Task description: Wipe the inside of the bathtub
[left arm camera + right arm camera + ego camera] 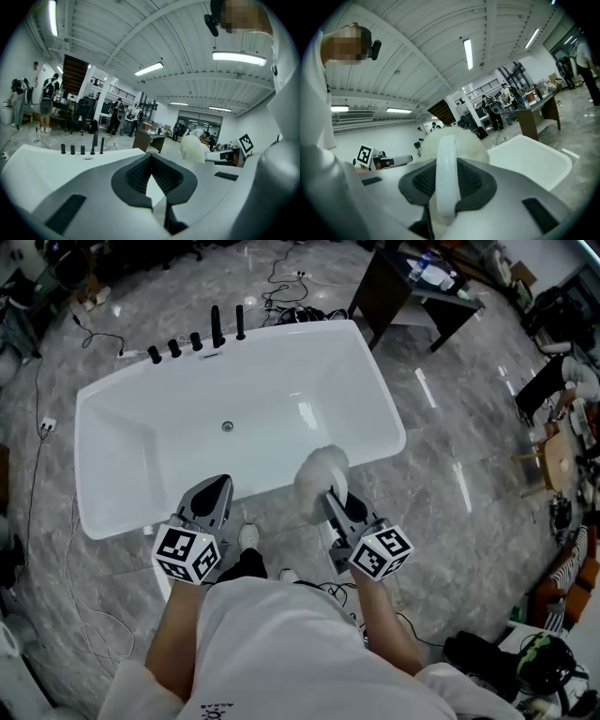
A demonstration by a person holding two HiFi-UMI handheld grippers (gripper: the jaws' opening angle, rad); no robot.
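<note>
The white bathtub [380, 390] lies in front of me in the head view, with a drain [226, 426] in its floor and black tap fittings [197, 339] on the far rim. My right gripper [331, 496] is shut on the white handle [446, 173] of a fluffy white duster [320, 473], which hangs over the near rim. In the right gripper view the duster [461, 137] bulges above the jaws. My left gripper [217, 487] hovers at the near rim, to the left, with its ribbed pads [161, 176] together and nothing between them.
A dark desk [417, 285] stands beyond the tub's far right corner. Cables [286, 298] trail over the marble floor behind and left of the tub. Chairs and gear crowd the right edge [562, 456]. Several people [116, 116] stand far off. My shoes [247, 537] are at the tub's near side.
</note>
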